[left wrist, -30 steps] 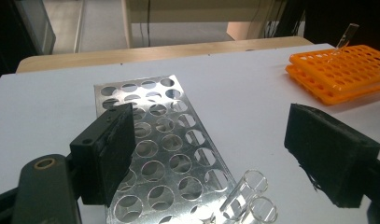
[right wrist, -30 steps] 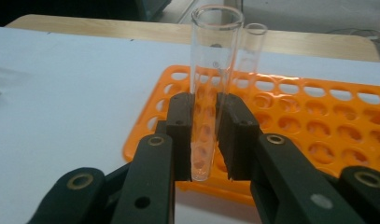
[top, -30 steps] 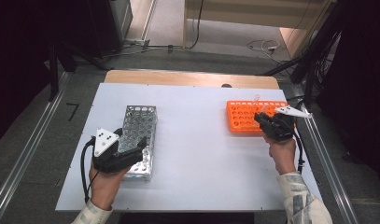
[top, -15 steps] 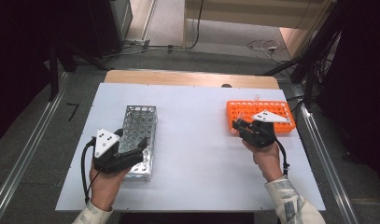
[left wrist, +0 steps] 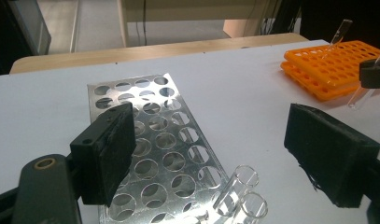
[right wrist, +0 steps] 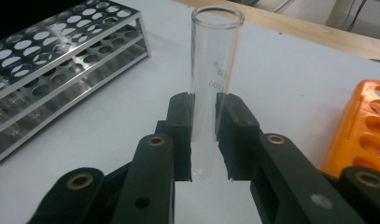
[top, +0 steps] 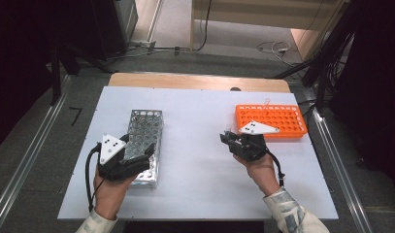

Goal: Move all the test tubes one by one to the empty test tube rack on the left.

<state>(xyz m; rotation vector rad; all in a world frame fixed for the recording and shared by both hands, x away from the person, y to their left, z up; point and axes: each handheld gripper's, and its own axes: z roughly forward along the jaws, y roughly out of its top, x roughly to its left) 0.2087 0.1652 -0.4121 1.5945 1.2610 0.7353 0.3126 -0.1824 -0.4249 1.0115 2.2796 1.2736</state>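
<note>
My right gripper (right wrist: 204, 109) is shut on a clear glass test tube (right wrist: 214, 70), which stands upright between its pads. Seen from above, that gripper (top: 232, 141) is over the white table, left of the orange tube rack (top: 277, 121). My left gripper (left wrist: 211, 121) is open, its jaws wide apart over the near end of the metal tube rack (left wrist: 150, 140). From above, the left gripper (top: 137, 148) lies across the metal rack (top: 145, 127). Two glass tubes (left wrist: 241, 191) stand in the rack's near holes. One tube (left wrist: 339, 32) leans out of the orange rack (left wrist: 327, 65).
The white table top (top: 195, 111) has bare room between the two racks. A wooden strip (top: 195, 81) runs along its far edge. Metal rails (top: 30, 160) flank the table on both sides, and cables lie on the floor behind it.
My right gripper has moved left, away from the orange rack and toward the table's middle, with the tube in it. The left gripper has stayed over the metal rack.
</note>
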